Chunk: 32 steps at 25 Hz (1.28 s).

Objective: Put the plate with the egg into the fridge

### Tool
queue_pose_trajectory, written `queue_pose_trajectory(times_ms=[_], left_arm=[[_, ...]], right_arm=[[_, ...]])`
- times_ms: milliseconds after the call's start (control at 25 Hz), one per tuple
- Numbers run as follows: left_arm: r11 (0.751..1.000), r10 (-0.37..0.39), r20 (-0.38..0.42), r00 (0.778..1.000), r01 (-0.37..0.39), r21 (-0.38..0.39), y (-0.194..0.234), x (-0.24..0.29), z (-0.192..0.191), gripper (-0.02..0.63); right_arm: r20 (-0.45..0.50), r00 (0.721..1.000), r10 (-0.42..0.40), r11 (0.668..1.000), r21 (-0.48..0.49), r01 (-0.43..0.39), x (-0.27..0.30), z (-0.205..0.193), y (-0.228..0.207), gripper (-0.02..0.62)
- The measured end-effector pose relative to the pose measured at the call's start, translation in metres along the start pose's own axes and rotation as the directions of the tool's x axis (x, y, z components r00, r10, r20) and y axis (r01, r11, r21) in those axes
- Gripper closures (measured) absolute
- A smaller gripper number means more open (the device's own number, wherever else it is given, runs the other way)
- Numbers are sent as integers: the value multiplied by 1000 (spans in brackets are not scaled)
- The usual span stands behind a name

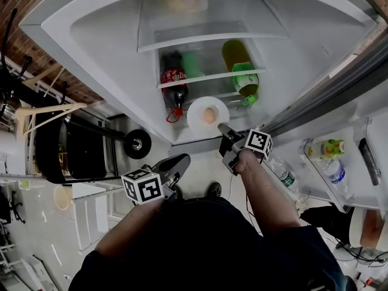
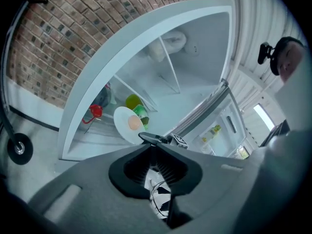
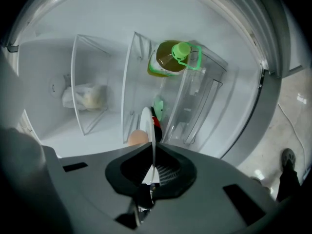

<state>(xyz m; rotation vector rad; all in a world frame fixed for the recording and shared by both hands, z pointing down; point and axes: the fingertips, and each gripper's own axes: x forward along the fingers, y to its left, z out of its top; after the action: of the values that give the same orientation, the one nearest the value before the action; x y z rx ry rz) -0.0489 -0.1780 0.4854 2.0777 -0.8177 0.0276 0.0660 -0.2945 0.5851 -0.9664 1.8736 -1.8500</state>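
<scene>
With our right gripper (image 1: 222,128) clenched on the near rim of the plate (image 1: 195,115), held at the fridge's (image 1: 109,35) low shelf between the cola bottle (image 1: 174,83) and green bottle (image 1: 242,71), and our left gripper (image 1: 180,160) closed empty, we fear a tilt rolling the egg (image 1: 209,115) off.

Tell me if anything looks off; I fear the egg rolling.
No spill or damage shows. The egg sits whole on the plate, pinched at its rim by the right gripper. The cola bottle and green-capped jug apparently lie sideways, caps outward.
</scene>
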Motion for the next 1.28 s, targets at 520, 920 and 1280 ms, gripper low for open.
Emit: queue_pose_trajectory(times_ms=[520, 920, 1280], left_arm=[[984, 11, -6, 1000, -10, 175, -15, -14, 1, 600], [983, 37, -8, 999, -35, 179, -8, -26, -5, 600], [979, 51, -20, 999, -46, 199, -5, -31, -6, 600]], right_arm=[[103, 991, -79, 996, 42, 75, 33, 43, -28, 578], [174, 969, -174, 982, 101, 159, 53, 69, -51, 578], [233, 949, -213, 973, 144, 183, 76, 86, -48, 574]])
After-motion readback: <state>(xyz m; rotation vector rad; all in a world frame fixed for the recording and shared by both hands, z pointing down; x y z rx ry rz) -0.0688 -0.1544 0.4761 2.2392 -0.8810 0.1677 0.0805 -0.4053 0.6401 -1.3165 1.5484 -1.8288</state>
